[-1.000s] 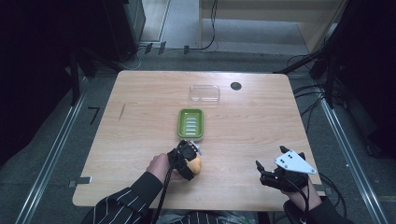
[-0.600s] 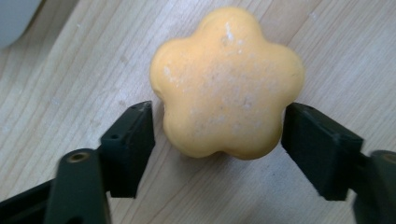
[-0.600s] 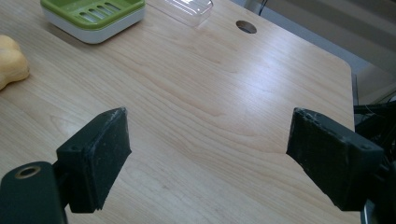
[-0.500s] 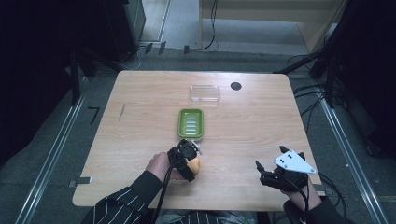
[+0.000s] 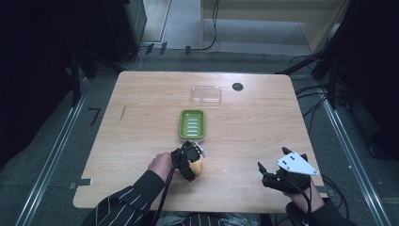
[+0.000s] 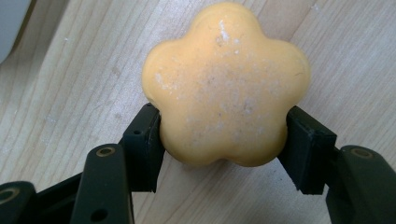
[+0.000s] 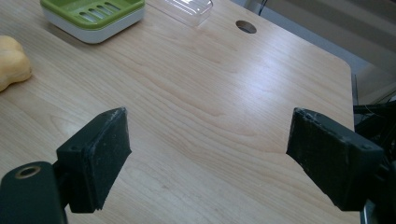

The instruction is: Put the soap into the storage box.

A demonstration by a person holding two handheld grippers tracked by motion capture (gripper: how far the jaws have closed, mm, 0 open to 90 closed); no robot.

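The left claw (image 6: 219, 140) has just been closing and now pinches the flower-shaped soap (image 6: 226, 84) against the table; the green soap dish (image 5: 192, 125) ahead sits unfilled, while the right claw (image 7: 210, 158) hangs open

Count for you, by kind:

- Soap bars: one, orange flower-shaped soap (image 6: 226, 88), five lobes.
- Soap dishes: one, green soap dish (image 5: 192, 125) on a white base, with four drain slots countable in the right gripper view.
- Clear lids: one, transparent plastic lid (image 5: 206, 94).
- Holes in the surface (image 5: 263, 122): one, round cable hole (image 5: 237, 86).
- Hand-held grippers: two, your left hand-held gripper (image 5: 190, 159) and your right hand-held gripper (image 5: 269, 175), two black jaws each, so four jaws total.
- Grey three-cornered plates: one, on the right unit.
- Striped sleeves: one, on your left arm.
- Surfaces: one.

Loose items on the surface: three.
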